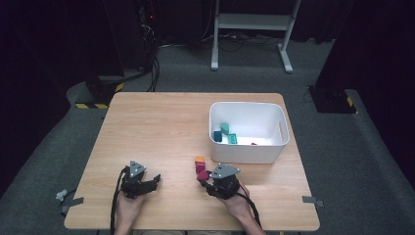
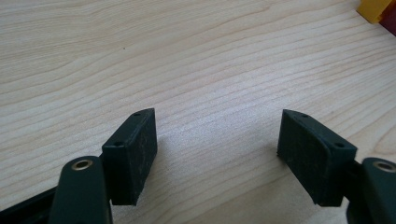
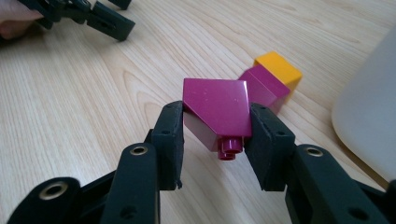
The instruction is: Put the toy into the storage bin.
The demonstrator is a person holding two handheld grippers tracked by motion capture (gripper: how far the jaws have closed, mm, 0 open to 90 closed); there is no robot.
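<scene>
My right gripper [image 3: 215,135] is shut on a magenta brick [image 3: 215,111], held tilted a little above the table with its stud pointing down toward me. Just beyond it lie a second magenta brick [image 3: 262,87] and an orange brick [image 3: 279,68], touching each other on the wood. In the high view the held magenta brick [image 1: 201,176] sits at the tip of my right gripper [image 1: 204,178], near the orange brick [image 1: 199,159]. My left gripper [image 2: 217,140] is open over bare wood; it rests at the front left [image 1: 154,181].
A white bin [image 1: 248,147] stands at the right of the wooden table [image 1: 156,127], holding several teal and blue bricks [image 1: 225,133]. Its wall [image 3: 369,121] is close on the right of my right gripper. Dark floor and a stand frame lie beyond the table.
</scene>
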